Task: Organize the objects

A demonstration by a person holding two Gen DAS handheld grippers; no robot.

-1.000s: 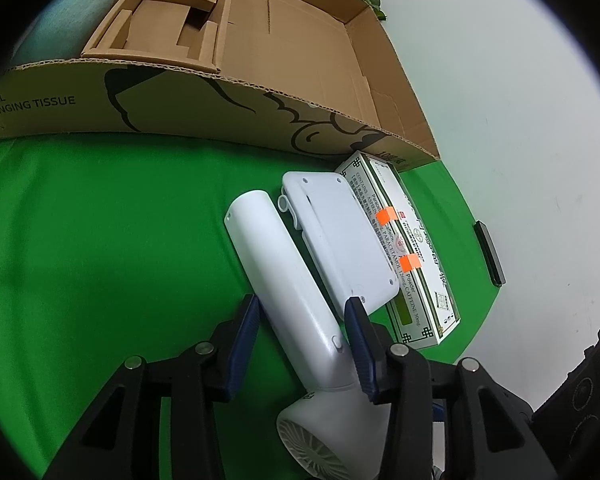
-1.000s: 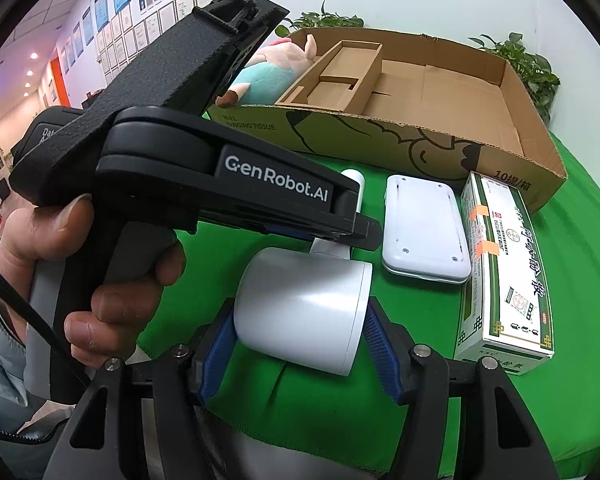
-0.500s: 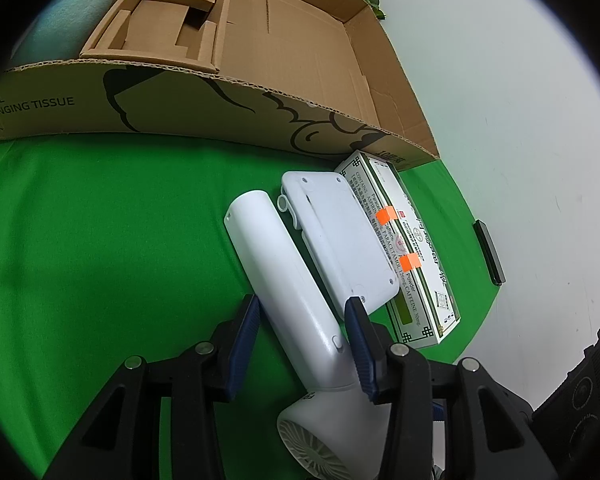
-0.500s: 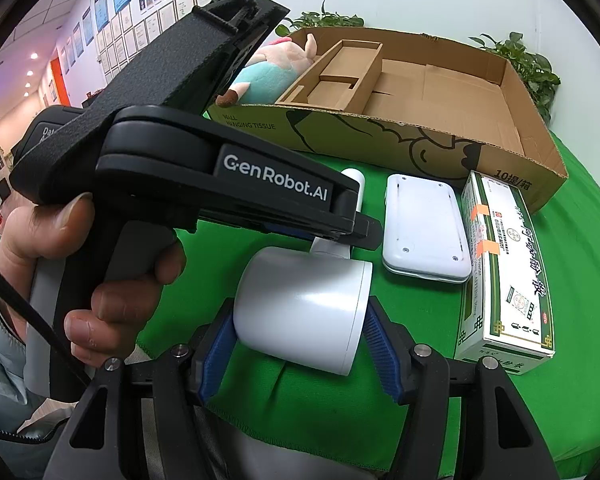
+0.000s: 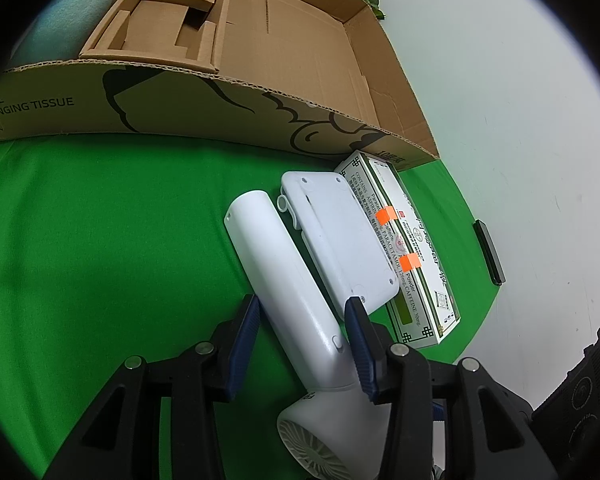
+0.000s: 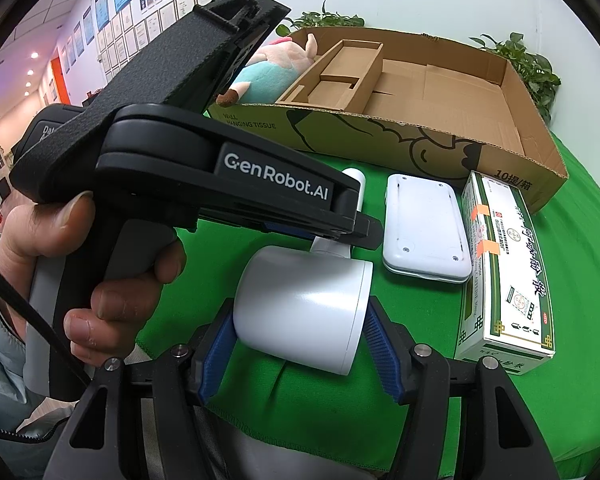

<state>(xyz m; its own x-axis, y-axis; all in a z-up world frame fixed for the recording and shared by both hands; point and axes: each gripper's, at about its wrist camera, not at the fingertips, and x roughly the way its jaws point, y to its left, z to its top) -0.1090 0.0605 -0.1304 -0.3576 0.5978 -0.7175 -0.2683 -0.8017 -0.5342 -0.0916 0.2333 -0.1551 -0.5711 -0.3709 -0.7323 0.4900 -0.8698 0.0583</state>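
Note:
A white hair dryer [image 5: 284, 280] lies on the green cloth, handle pointing toward the cardboard box [image 5: 220, 108]. My left gripper [image 5: 300, 340] is open and straddles the handle near the head; its fingers stand apart from it. My right gripper [image 6: 300, 344] is open around the dryer's round head [image 6: 300, 312], its blue pads [image 6: 216, 352] close beside it. A white flat device [image 5: 336, 236] and a green-and-white medicine box [image 5: 404, 248] lie just right of the dryer. In the right wrist view they appear as the device [image 6: 424, 228] and box [image 6: 504, 268].
The open cardboard box [image 6: 420, 140] has a cardboard insert [image 6: 340, 76] and a plush pig [image 6: 268, 72] at its left end. Potted plants [image 6: 536, 68] stand behind it. A black phone-like slab [image 5: 489, 252] lies on the white surface past the cloth's right edge.

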